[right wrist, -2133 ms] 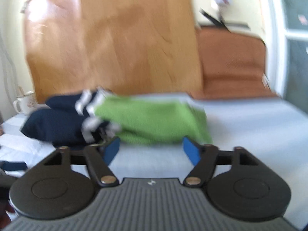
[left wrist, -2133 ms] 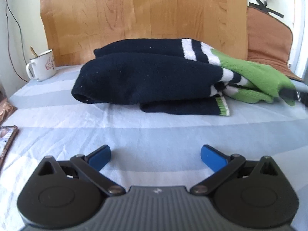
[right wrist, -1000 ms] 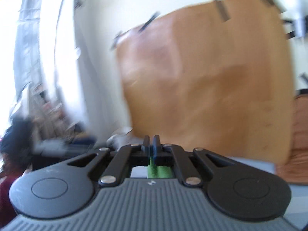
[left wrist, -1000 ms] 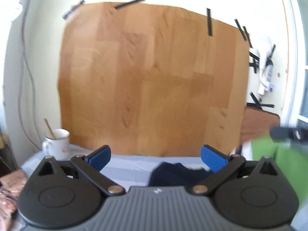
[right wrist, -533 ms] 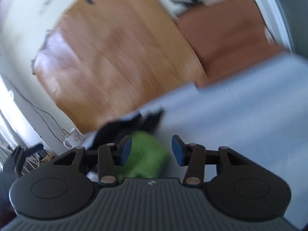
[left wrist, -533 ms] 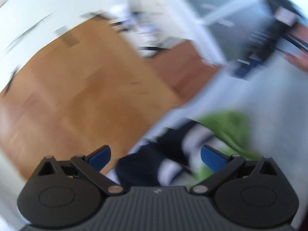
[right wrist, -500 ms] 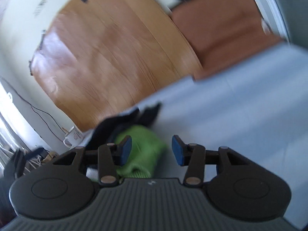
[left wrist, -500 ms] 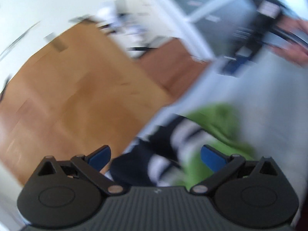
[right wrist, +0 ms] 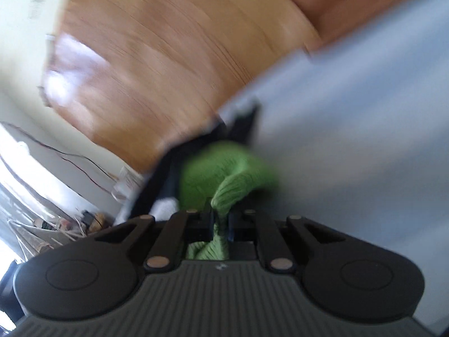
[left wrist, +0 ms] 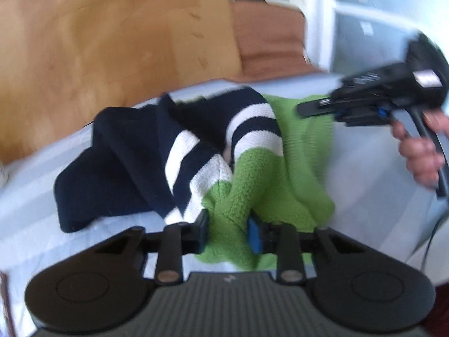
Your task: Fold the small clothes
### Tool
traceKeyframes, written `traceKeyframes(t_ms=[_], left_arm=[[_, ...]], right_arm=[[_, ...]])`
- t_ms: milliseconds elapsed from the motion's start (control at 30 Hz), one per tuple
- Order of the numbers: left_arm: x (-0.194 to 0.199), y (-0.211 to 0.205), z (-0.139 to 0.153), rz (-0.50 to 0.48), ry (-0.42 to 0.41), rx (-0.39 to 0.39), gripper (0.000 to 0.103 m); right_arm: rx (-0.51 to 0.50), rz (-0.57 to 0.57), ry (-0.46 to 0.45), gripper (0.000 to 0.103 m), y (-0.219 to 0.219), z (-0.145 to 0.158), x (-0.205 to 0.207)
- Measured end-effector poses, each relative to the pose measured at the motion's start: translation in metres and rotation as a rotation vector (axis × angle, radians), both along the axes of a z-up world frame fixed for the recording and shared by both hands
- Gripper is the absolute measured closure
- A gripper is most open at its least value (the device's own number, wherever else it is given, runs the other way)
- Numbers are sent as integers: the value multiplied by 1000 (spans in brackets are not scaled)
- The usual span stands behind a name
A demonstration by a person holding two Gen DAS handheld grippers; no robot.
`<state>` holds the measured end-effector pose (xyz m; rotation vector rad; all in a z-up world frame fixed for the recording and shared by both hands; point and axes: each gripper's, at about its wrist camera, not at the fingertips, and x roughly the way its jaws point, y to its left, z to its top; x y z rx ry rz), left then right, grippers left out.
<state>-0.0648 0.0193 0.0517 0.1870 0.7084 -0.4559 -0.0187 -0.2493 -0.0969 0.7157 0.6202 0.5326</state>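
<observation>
A small knit sweater [left wrist: 179, 151], navy with white stripes and a green lower part, lies crumpled on the pale blue striped sheet [left wrist: 33, 219]. My left gripper [left wrist: 227, 226] is shut on a bunched green fold of it at the near edge. My right gripper [right wrist: 220, 220] is shut on another green fold [right wrist: 224, 174]; the view is tilted and blurred. In the left wrist view the right gripper [left wrist: 317, 108] shows at the right, held by a hand, over the sweater's far green side.
A wooden headboard panel [left wrist: 112, 42] and a brown cushion [left wrist: 269, 45] stand behind the bed. A window [left wrist: 373, 28] is at the far right. A white mug [right wrist: 127, 182] and some clutter sit off the bed's side in the right wrist view.
Both grippers have closed on green parts of the sweater; half a second ago both were open. The sweater is more crumpled than it was two seconds ago. Both cameras swung sharply.
</observation>
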Motion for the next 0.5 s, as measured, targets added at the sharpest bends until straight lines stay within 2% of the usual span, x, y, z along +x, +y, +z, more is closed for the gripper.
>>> traceKeyframes(t_ms=[67,133,233,367,467,500], left_arm=[[-6,20,23,20,-42,-106,79],[-16,42,60,29,-119,-232,79],[-35,70,113,52,-254,-372,79],[-58,101,171,73,-385,-536,81],[-71,123,207,136,-475,-615,90],[-77,129,216,175,-516,-630,101]], right_arm=[[33,-17,-99,92,-13,37,-13],[41,-13,-198,93,-19,79,-26],[15,5,-365,93,-12,143,-48],[72,21,-544,92,-6,218,-74],[72,-10,-660,93,-2,268,-95],[69,-25,-683,93,-3,279,-100]])
